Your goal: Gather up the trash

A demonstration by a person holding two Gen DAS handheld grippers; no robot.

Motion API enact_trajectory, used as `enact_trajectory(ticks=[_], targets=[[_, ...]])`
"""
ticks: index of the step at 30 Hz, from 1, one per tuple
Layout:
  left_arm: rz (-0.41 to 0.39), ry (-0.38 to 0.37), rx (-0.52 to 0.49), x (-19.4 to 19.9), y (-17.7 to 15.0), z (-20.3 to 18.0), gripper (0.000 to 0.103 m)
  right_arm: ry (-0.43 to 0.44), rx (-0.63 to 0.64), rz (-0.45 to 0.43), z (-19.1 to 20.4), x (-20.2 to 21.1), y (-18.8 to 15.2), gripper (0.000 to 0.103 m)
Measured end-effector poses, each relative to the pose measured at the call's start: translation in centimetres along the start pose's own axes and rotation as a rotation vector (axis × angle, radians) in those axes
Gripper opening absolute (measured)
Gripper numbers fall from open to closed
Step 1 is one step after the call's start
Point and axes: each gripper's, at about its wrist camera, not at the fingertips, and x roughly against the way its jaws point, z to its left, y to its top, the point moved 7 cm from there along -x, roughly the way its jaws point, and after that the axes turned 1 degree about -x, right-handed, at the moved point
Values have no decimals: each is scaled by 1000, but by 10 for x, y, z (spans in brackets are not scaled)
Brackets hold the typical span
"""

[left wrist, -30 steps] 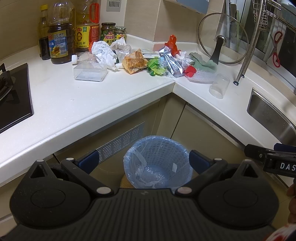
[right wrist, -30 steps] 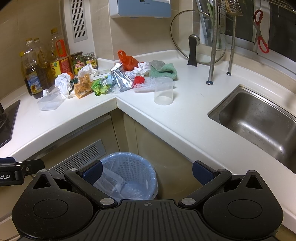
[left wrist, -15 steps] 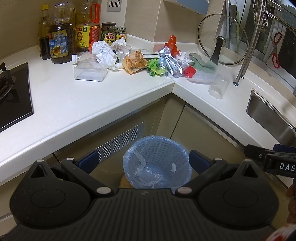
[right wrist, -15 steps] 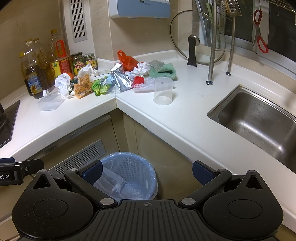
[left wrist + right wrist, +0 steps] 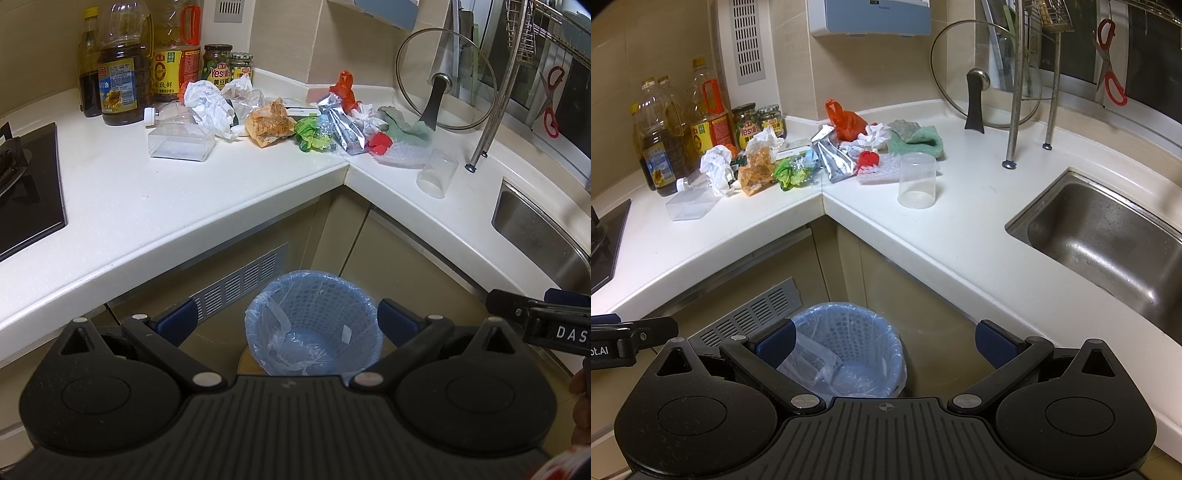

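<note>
Nearest, both claws hang low in front of the counter corner. The left gripper has its jaws spread wide apart and holds nothing; between them, below, stands the bin, a blue basket lined with a thin plastic bag. The right gripper is also wide apart and touches nothing, with the same bin seen under its left finger.

Farther, on the white counter, a clear cup stands upside down near the sink. To the left lies a clear box.

At the far corner the trash lies in a row: white crumpled paper, an orange snack bag, a green wrapper, a silver pouch and a red bag. Behind them, at far left, stand oil bottles.
</note>
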Motion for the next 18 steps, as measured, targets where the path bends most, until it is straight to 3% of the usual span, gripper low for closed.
enact_trajectory(ticks=[12,18], targets=[[1,-10,11,-2,1,1,102,-3,-8,1,1,-5,1,102],[-5,-46,22,-7,12,11,102,-18,-52,-55,0,-3,11,103]])
